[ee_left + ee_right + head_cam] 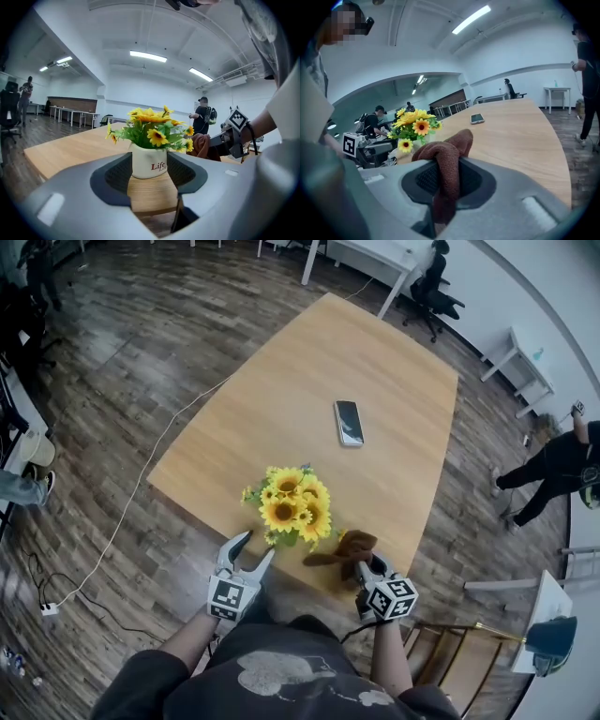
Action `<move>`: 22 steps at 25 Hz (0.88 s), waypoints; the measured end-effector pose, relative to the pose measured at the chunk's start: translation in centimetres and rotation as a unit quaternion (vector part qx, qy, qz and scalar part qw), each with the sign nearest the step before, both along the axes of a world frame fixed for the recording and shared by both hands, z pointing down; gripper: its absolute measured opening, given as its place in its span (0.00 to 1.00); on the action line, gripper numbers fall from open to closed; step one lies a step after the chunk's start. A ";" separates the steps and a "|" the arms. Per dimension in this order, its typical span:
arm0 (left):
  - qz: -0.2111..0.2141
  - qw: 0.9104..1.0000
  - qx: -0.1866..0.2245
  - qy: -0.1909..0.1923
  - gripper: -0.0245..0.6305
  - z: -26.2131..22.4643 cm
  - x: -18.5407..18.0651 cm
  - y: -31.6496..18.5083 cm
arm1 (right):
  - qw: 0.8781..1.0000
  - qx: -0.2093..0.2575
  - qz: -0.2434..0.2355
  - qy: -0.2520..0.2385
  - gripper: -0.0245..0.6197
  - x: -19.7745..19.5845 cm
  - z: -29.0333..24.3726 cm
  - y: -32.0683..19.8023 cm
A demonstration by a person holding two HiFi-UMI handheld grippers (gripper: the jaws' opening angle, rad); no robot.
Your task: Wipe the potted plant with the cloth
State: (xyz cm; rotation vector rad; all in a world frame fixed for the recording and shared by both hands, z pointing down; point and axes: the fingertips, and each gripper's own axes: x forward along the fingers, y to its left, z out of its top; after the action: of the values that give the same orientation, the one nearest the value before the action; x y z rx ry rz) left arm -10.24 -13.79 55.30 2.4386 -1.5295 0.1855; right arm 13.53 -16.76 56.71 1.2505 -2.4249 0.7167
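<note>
Brown cloth (pixel 345 547) bunches in the right claw (pixel 368 568), whose jaws are clamped on a fold of it, the loose end rising above them and humping toward the potted plant (pixel 289 505). The cloth hangs over the near edge of the pale wooden counter (pixel 281 399), just beside the plant's yellow blooms; whether it touches them cannot be told.

The plant, a bunch of yellow sunflowers with green leaves in a small white pot lettered in red, stands upright close to that near edge, roughly midway along it. The left claw (pixel 260 545) reaches in from the edge, nearly level. Its two jaws are closed against opposite sides of the pot, and a strip of bare wood shows beneath them.

A dark phone (pixel 349 422) lies flat, well apart from the plant, toward the counter's far side. A white cable (pixel 141 488) trails across the plank floor off the counter's left edge. A person in black (pixel 553 465) is on the floor beyond the right edge.
</note>
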 end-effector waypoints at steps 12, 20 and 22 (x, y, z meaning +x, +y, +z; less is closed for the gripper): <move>-0.015 0.998 0.056 0.006 0.30 -3.8 4.1 6.5 | 0.998 0.027 -0.050 -0.036 0.12 0.9 -1.5 10.1; -0.075 0.992 0.093 0.038 0.10 -7.6 5.6 14.8 | 0.994 0.041 -0.051 -0.084 0.12 3.6 -3.7 20.3; -0.084 0.990 0.103 0.044 0.07 -8.9 5.9 17.0 | 0.994 0.050 -0.062 -0.080 0.12 4.2 -4.2 22.6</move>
State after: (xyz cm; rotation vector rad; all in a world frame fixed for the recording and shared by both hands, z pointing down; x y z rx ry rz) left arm -4.35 3.25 46.45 2.4150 -1.7826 -0.1175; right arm 17.69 5.80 52.54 1.1051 -2.6719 0.6933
